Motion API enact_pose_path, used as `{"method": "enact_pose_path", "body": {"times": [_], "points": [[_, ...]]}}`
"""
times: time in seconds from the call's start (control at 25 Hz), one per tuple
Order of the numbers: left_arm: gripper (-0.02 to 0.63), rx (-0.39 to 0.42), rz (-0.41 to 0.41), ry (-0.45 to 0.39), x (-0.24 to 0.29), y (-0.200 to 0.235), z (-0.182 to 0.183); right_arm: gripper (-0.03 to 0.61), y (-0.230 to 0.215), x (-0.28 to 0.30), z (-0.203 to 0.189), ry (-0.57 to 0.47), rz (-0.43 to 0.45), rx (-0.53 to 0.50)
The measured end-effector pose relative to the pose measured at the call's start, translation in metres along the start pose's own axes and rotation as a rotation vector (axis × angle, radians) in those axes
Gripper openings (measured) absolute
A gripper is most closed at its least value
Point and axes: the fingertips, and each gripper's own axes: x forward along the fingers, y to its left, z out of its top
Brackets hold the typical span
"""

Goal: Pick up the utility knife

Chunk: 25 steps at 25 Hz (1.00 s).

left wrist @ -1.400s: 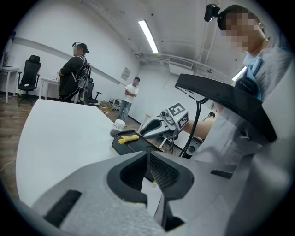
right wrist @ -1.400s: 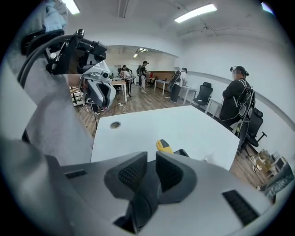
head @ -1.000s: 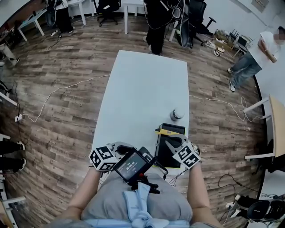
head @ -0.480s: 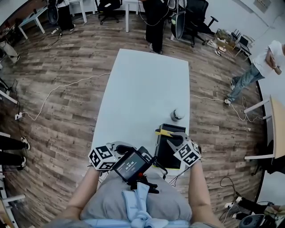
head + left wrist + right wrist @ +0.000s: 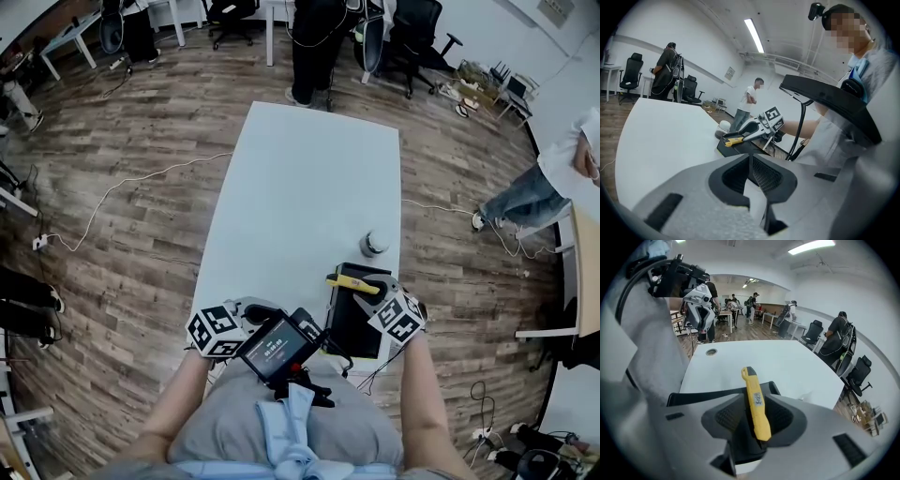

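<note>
The yellow utility knife (image 5: 353,280) is at the far edge of a black tray (image 5: 354,323) on the white table's near right. My right gripper (image 5: 369,285) is shut on it. In the right gripper view the knife (image 5: 756,401) stands out forward from between the pads, black tip away from me. From the left gripper view the knife (image 5: 733,139) shows across the table, held by the right gripper (image 5: 751,131) just over the tray (image 5: 740,149). My left gripper (image 5: 255,311) rests at the table's front edge, shut with nothing in it, its jaws (image 5: 751,174) pressed together.
A small white round object (image 5: 374,244) stands on the table (image 5: 300,197) just beyond the tray. A black screen device (image 5: 278,345) hangs at my chest between the grippers. People and office chairs stand past the table's far end, and another person is at the right.
My right gripper has moved forward over the tray and shut on the knife, which lay free before. The left gripper has stayed put. The person at the right has walked farther right.
</note>
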Motion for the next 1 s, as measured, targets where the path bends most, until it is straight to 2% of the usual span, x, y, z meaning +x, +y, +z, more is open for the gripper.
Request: {"method": "enact_pose_path", "body": {"times": [0.68, 1.0], "points": [[0.032, -0.011, 0.012, 0.005, -0.002, 0.012, 0.004, 0.129, 0.001, 0.021, -0.007, 0.062, 0.152, -0.1], [0.032, -0.011, 0.009, 0.009, -0.003, 0.015, 0.0, 0.127, 0.001, 0.029, -0.013, 0.093, 0.169, -0.104]]}}
